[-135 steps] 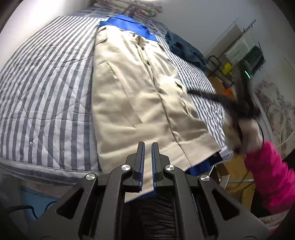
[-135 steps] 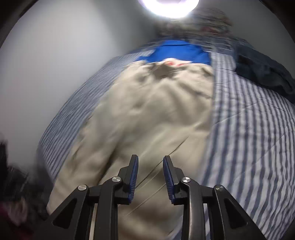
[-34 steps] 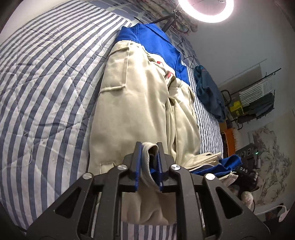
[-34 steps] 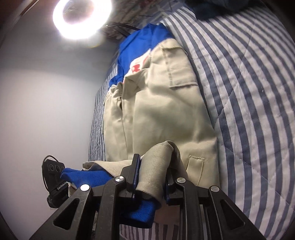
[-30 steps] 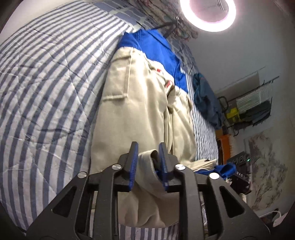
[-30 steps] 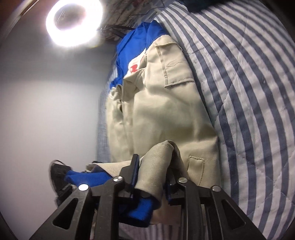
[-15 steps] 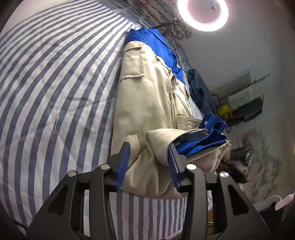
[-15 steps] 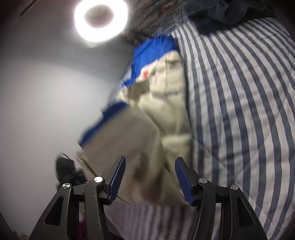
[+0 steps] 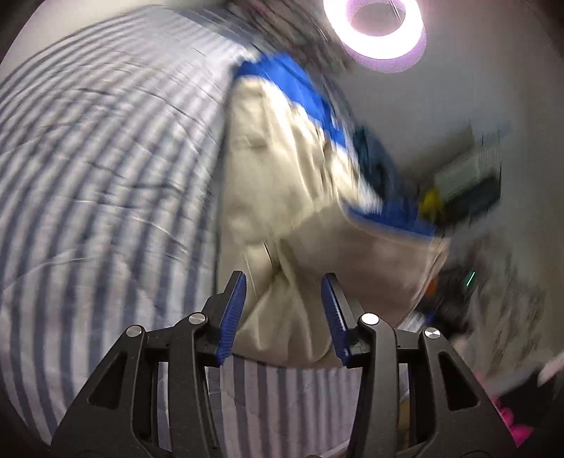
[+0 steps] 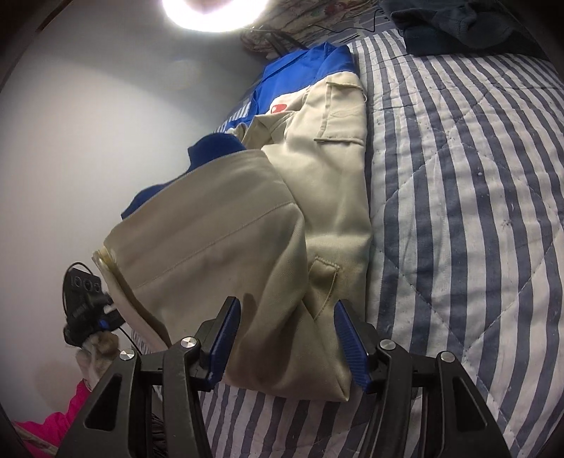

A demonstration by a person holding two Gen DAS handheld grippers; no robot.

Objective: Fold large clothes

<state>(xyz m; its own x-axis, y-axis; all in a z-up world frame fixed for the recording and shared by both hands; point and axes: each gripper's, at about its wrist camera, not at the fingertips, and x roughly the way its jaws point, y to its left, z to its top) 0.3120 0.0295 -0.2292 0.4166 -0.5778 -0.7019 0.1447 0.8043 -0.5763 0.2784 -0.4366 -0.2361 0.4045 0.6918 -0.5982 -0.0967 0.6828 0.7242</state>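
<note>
A beige work garment with blue trim [image 10: 317, 169] lies lengthwise on the striped bed, its near end folded back over itself [image 10: 218, 246]. It also shows, blurred, in the left wrist view [image 9: 282, 183]. My right gripper [image 10: 287, 340] is open and empty, its jaws wide apart just above the near fold. My left gripper [image 9: 283, 313] is open and empty over the garment's near end. The left gripper also shows in the right wrist view [image 10: 84, 310], at the garment's left side.
The blue-and-white striped quilt [image 10: 476, 211] covers the bed. A dark blue garment [image 10: 458, 24] lies at the far right corner. A ring light [image 9: 373, 28] shines overhead. A wire rack [image 9: 469, 179] stands beyond the bed. A pink sleeve [image 10: 46, 415] is at lower left.
Both grippers opened and let go of the garment's end, which dropped folded back over the body. Both have drawn back a little, and the left view is blurred with motion.
</note>
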